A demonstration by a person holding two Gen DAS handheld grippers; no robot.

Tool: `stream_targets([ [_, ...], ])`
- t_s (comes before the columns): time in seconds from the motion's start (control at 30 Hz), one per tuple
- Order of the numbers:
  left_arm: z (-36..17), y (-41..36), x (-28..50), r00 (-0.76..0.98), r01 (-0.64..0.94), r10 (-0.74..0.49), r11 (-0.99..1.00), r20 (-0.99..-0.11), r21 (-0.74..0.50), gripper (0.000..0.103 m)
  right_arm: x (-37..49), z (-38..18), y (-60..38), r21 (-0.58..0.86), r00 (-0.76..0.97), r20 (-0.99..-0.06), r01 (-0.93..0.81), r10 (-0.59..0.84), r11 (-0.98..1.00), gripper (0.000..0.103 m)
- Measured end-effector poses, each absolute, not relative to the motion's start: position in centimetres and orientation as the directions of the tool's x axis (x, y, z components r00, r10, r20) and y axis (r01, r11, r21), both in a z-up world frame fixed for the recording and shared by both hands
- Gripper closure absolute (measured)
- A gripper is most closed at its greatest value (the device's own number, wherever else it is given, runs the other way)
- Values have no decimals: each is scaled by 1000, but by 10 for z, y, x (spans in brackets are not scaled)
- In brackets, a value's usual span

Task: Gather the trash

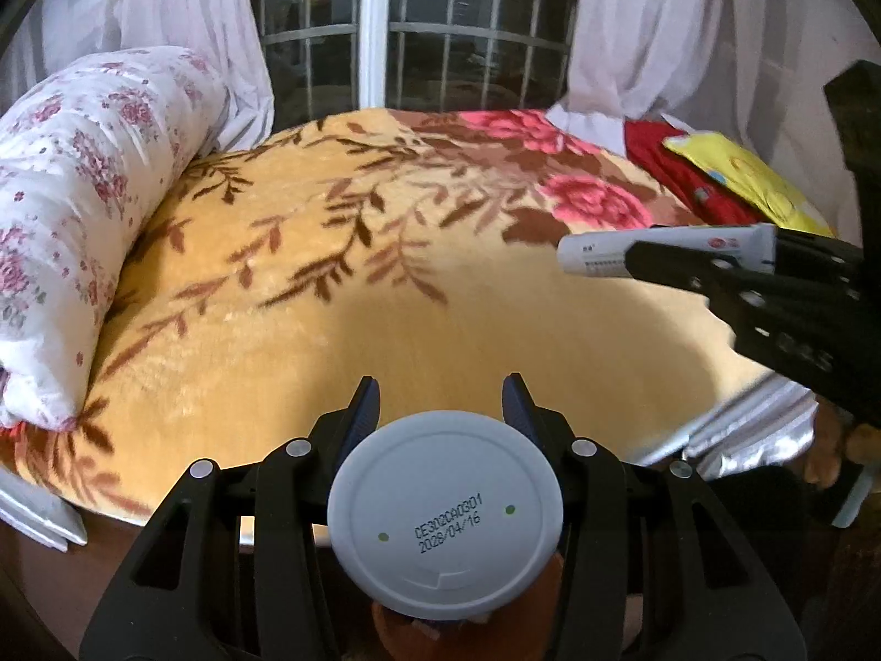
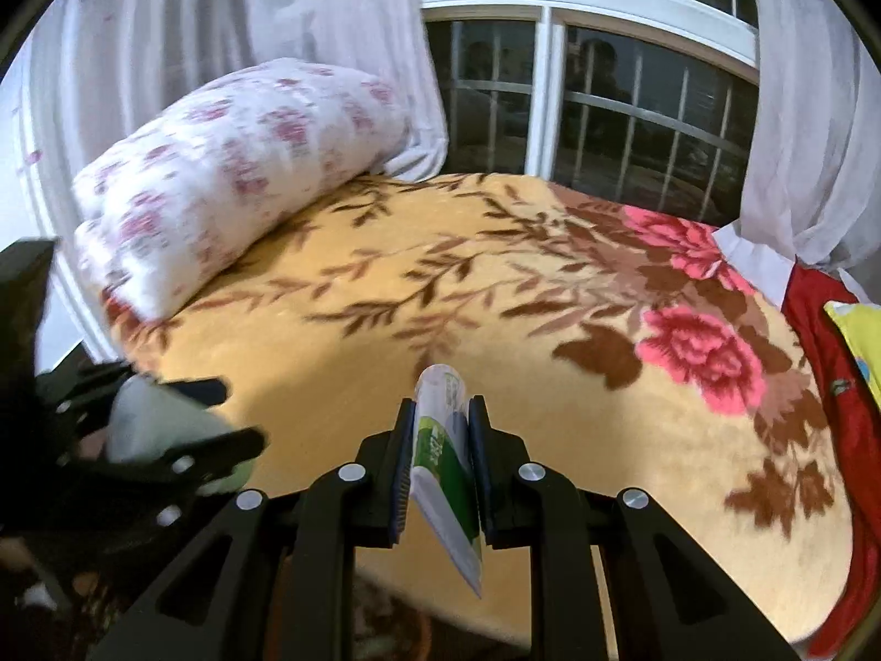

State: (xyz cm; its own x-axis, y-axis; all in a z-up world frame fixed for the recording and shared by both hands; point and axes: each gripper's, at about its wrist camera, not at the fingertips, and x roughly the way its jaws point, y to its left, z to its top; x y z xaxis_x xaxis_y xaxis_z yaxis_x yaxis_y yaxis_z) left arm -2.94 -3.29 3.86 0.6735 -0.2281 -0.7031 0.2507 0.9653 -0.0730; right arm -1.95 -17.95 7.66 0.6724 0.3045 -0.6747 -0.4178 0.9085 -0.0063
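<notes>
Left tongs (image 1: 440, 402) clamped on a round container with a flat grey lid (image 1: 445, 512), blue pads pressing its sides just below the lid's rim; lid facing the camera, printed date code across it, orange-brown body (image 1: 396, 633) barely showing underneath. Tilted steeply downward over the near edge of the bed (image 1: 341, 286), container held clear of the blanket

Right tongs (image 2: 440, 440) clenched tight on a white-and-green toothpaste tube (image 2: 443, 440), squeezed flat between the pads; rounded end poking forward past the fingertips, flat crimped end hanging back and down toward the camera. Also angled downward, above the bed's front edge

Seen from the left wrist, right tongs (image 1: 716, 264) at the far right, reaching in sideways with the white tube (image 1: 600, 256) sticking out leftward, off the blanket. Seen from the right wrist, left tongs (image 2: 181, 440) at the lower left, blurred, gripping the grey container (image 2: 148, 424). Both side by side, near each other, not touching

Beyond: yellow blanket with brown leaves and pink roses (image 2: 699, 352) covering the bed; rolled white quilt with pink flowers (image 1: 82, 209) along the left side; red cloth (image 1: 677, 176) and a yellow item (image 1: 754, 176) at the right edge. Barred window (image 1: 418, 33) behind, pale curtains (image 1: 688, 27) at both sides
</notes>
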Motion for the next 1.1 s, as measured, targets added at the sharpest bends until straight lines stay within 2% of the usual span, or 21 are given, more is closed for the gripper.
stream_targets([
  [0.17,18,-32,-66,600,320,-262,945,-756,-74,57,-69,51,-172,35,592,-730,-466,341,884,84],
  [0.37,-22,-37,-95,485,363,-266,928,-833,-85,57,-99,-8,-164,114,457,-815,-473,355,874,84],
  [0.73,-86,-27,-102,353,270,-195,958,-915,-99,56,-102,-100,-148,168,291,-907,-412,303,896,82],
  [0.77,-88,-25,-102,348,260,-187,961,-919,-97,55,-102,-105,-147,170,288,-909,-402,300,900,73],
  [0.8,-89,-24,-102,348,250,-183,963,-920,-97,47,-103,-109,-146,170,280,-913,-398,296,902,55],
  [0.83,-88,-22,-102,354,240,-174,967,-919,-91,38,-105,-111,-144,161,281,-915,-400,288,902,49],
  [0.87,-87,-20,-103,362,230,-165,970,-917,-83,35,-106,-111,-144,145,298,-913,-399,278,906,43],
  [1.1,-81,-16,-99,366,201,-143,977,-920,-72,31,-105,-95,-153,123,359,-894,-376,267,918,36],
])
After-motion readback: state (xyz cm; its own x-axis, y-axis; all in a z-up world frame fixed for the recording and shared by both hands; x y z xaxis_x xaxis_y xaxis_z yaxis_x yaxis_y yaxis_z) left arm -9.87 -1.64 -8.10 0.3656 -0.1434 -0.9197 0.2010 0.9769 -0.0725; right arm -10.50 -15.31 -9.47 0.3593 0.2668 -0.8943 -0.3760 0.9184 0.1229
